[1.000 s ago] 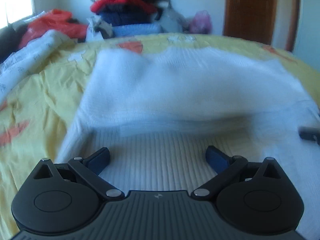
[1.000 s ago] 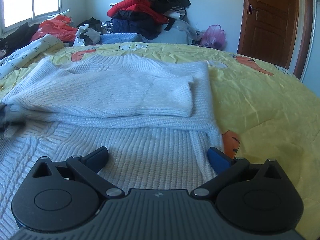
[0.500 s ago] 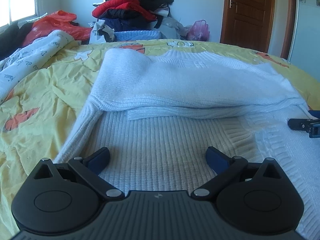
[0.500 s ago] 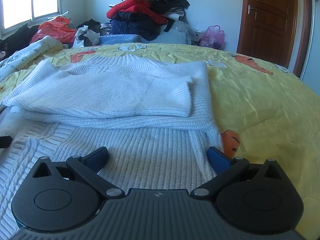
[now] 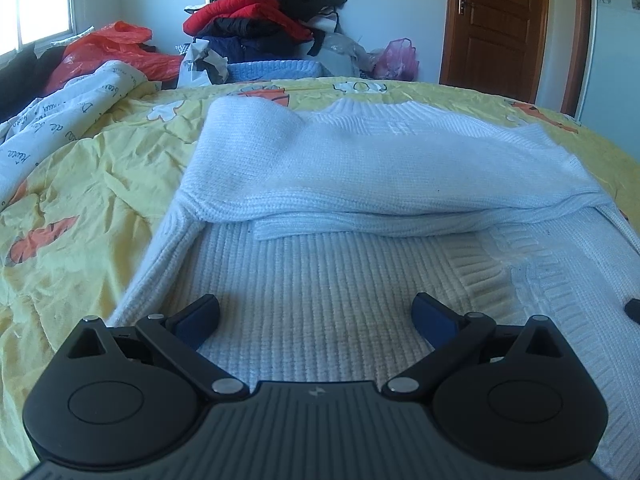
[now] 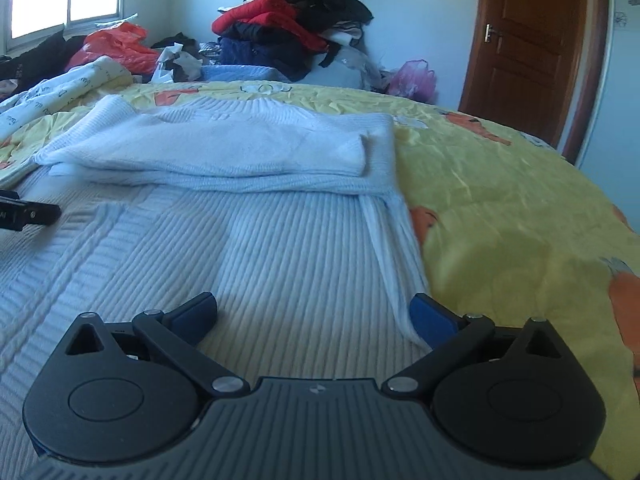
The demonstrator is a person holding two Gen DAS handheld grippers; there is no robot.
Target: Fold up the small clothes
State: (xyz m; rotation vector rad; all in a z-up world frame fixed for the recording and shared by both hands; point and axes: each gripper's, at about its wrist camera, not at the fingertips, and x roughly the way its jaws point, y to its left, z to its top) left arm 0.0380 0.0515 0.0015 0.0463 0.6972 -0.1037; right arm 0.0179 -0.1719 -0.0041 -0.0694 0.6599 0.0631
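Note:
A white knit sweater [image 5: 360, 168] lies flat on the yellow bedspread [image 5: 80, 200], both sleeves folded across its chest. My left gripper [image 5: 316, 316] is open and empty, low over the ribbed lower left part near the hem. My right gripper [image 6: 314, 314] is open and empty over the lower right part of the sweater [image 6: 248, 152], its right finger at the sweater's side edge. The left gripper's tip shows at the left edge of the right wrist view [image 6: 28, 214]. The right gripper's tip shows at the right edge of the left wrist view [image 5: 633, 309].
A pile of red, black and blue clothes [image 5: 264, 20] stands behind the bed. A red plastic bag [image 5: 116, 48] and a printed white quilt [image 5: 60, 120] lie at the far left. A brown door [image 6: 532, 48] is at the back right. The bedspread [image 6: 520, 220] extends right.
The blur in the left wrist view has cleared. Both grippers have pulled back toward the sweater's hem and stayed open. The folded sleeves lie still.

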